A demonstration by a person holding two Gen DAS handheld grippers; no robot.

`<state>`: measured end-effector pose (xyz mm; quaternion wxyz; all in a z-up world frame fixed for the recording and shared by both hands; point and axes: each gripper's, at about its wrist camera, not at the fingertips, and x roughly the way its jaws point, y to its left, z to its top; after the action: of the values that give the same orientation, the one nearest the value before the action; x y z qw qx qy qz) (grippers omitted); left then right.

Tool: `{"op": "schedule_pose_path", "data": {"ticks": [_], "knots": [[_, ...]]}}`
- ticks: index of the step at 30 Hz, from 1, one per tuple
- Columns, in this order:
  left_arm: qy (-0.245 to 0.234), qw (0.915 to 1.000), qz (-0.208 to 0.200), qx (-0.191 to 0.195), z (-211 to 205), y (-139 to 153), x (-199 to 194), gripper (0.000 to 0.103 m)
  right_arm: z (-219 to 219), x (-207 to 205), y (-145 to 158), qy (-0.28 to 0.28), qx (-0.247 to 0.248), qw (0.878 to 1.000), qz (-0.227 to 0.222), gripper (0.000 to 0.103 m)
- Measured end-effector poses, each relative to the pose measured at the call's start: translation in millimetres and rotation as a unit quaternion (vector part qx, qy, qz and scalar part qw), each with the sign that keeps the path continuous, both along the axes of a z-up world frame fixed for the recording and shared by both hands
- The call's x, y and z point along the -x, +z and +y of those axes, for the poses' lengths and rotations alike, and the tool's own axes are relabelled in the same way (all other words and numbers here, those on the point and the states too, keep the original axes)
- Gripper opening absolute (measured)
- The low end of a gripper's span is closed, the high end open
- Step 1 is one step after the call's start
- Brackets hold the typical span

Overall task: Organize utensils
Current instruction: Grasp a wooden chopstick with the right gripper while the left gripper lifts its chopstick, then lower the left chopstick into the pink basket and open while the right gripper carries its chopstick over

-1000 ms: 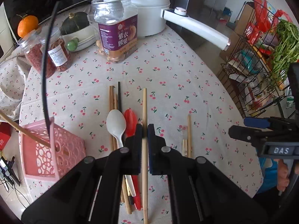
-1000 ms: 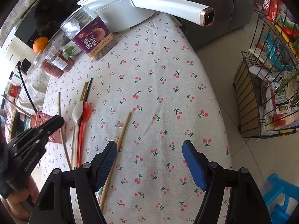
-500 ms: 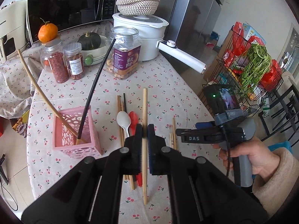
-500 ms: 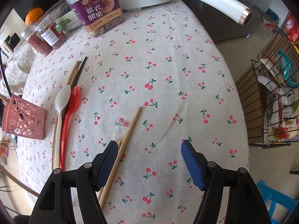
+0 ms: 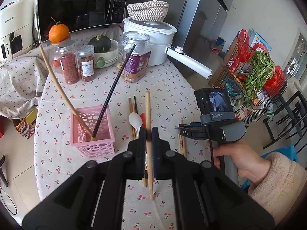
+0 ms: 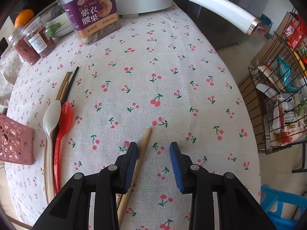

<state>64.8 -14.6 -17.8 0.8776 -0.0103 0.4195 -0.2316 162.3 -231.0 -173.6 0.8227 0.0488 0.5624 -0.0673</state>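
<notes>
In the left wrist view, a pink basket [image 5: 92,128] stands at about 9 o'clock from the left gripper [image 5: 148,134]; a long bamboo stick [image 5: 63,94] and a black chopstick [image 5: 113,94] lean out of it toward 11 and 1 o'clock. The left gripper's jaws are pressed together on a light wooden chopstick [image 5: 148,115], which runs along the 12–6 o'clock line, its lower end showing below the fingers, above the cherry-print tablecloth [image 5: 168,88]. Just behind it, at 12 o'clock, lie a white spoon [image 5: 135,121], a red spoon [image 5: 143,116] and a few brown chopsticks [image 5: 130,105]. At 3 o'clock a hand [image 5: 236,158] holds the right gripper [image 6: 153,153]

In the right wrist view, the same basket [image 6: 15,143] sits at 9 o'clock, the white spoon [image 6: 50,120] and red spoon [image 6: 62,126] beside it. The right gripper's jaws stand apart, low over the cloth; a wooden chopstick [image 6: 144,141] lies between them, close against the left finger, pointing to 1 o'clock. A cashew jar [image 6: 92,11] stands at 11 o'clock
</notes>
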Motion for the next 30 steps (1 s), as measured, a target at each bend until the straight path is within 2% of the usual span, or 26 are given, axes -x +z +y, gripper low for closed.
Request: {"op": "schedule_pose_path", "data": {"ticks": [3, 6, 12, 20, 30], "knots": [[0.004, 1.0, 0.001, 0.002, 2.0, -0.1, -0.3, 0.006, 11.5, 2.6, 0.7, 0.024, 0.009, 1.0, 0.007, 0.01], [0.006, 1.0, 0.0, 0.003, 3.6, 0.7, 1.3, 0.006, 13.2, 4.7, 0.7, 0.041, 0.013, 0.999, 0.004, 0.007], [0.01, 0.9998, -0.015, 0.001, 8.6, 5.8, 8.5, 0.006, -13.4, 14.5, 8.9, 0.023, -0.104, 0.994, -0.017, 0.005], [0.026, 0.9987, -0.043, 0.014, 22.8, 20.9, 13.1, 0.006, -11.5, 56.6, 79.6, 0.053, -0.142, 0.982, -0.117, 0.005], [0.046, 0.9929, -0.102, 0.04, 35.2, 53.2, 25.4, 0.006, 7.5, 106.6, 157.6, 0.102, -0.139, 0.958, -0.231, 0.005]]}}
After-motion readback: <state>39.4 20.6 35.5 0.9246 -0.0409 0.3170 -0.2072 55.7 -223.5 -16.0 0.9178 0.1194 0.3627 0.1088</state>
